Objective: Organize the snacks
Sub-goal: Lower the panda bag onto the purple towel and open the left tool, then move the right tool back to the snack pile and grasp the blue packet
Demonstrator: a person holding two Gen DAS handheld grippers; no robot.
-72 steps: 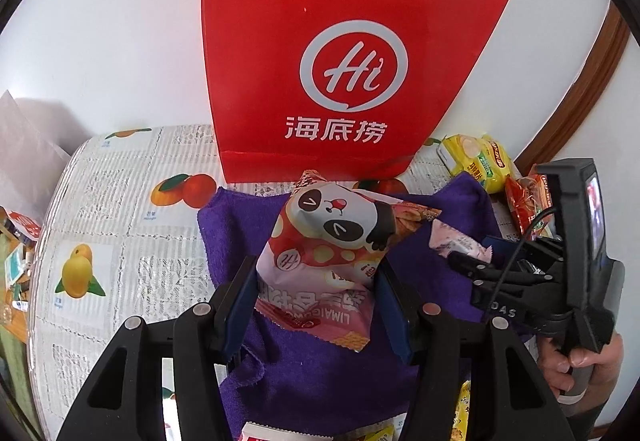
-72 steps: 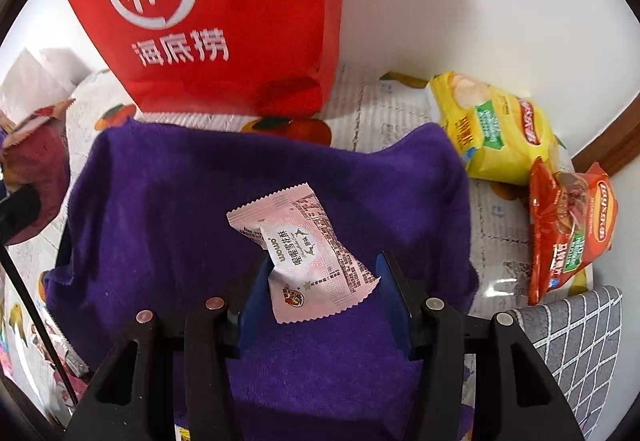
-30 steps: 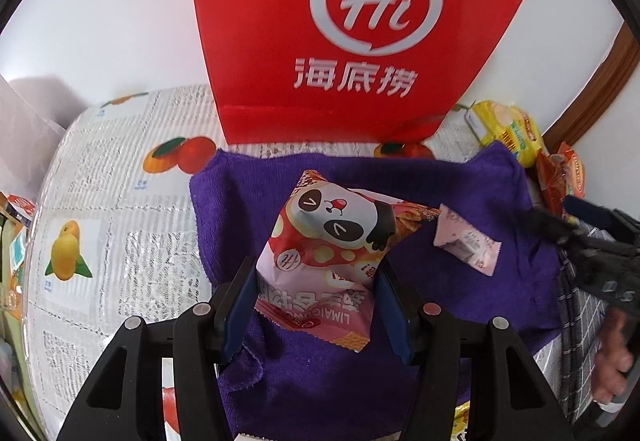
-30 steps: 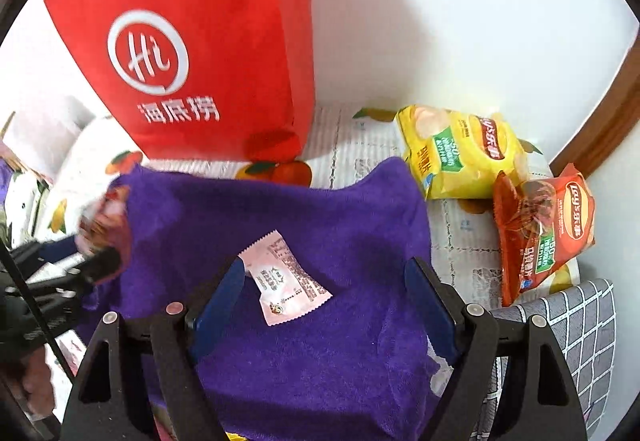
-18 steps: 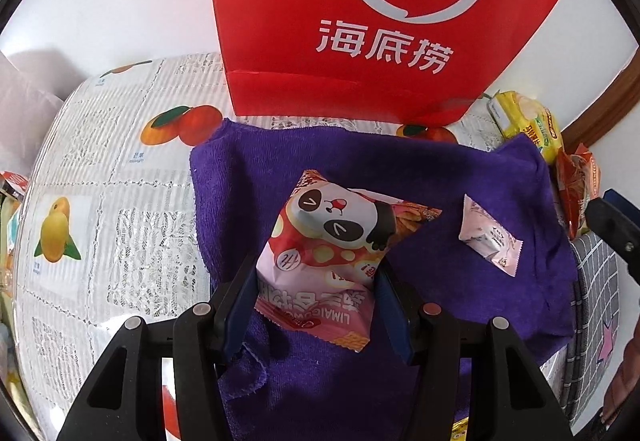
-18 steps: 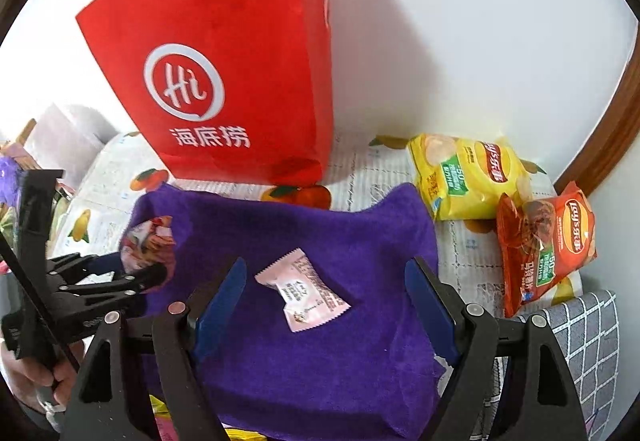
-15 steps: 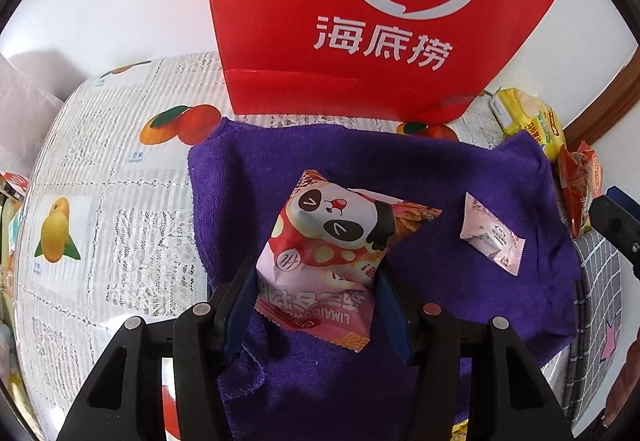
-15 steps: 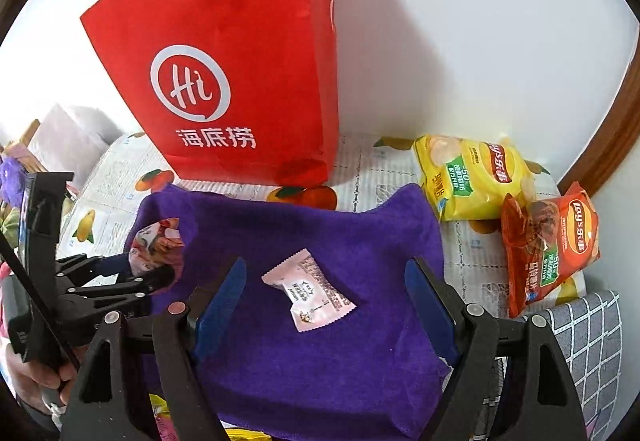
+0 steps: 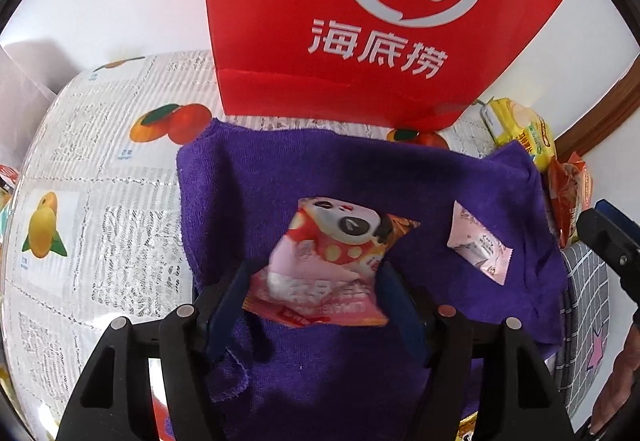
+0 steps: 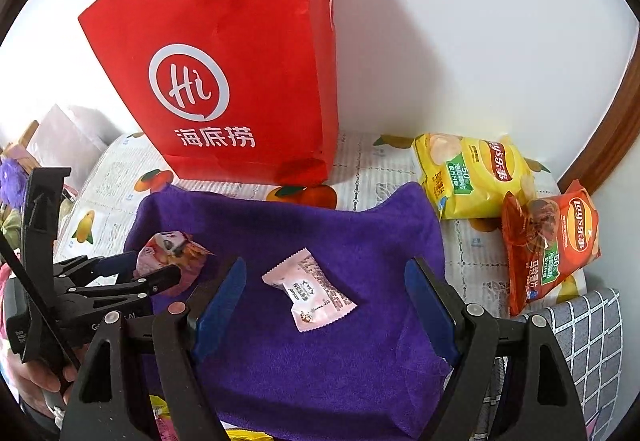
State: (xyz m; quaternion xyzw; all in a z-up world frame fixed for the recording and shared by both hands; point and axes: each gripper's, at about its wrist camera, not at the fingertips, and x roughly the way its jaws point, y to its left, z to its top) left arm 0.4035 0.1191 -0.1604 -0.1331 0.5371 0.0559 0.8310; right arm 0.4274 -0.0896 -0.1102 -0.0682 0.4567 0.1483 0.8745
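Observation:
A pink and red panda snack packet (image 9: 332,261) sits between the fingers of my left gripper (image 9: 312,281), blurred and tipping onto the purple towel (image 9: 320,169). The jaws are opening and the pads stand just off the packet's sides. In the right wrist view the same left gripper (image 10: 148,273) and panda packet (image 10: 168,253) show at the towel's left edge. My right gripper (image 10: 326,269) hangs open above the towel, nothing held. A small pale pink packet (image 10: 308,293) lies flat on the towel below and between its fingers.
A tall red paper bag (image 10: 240,81) stands behind the towel against the white wall. A yellow chips bag (image 10: 472,173) and a red chips bag (image 10: 552,241) lie right of the towel. A grey checked cloth (image 10: 588,329) is at the near right.
The left jaws have widened and the panda packet has shifted and blurred between them. The right gripper has drawn back from the small pink packet, bringing more of the red bag into view.

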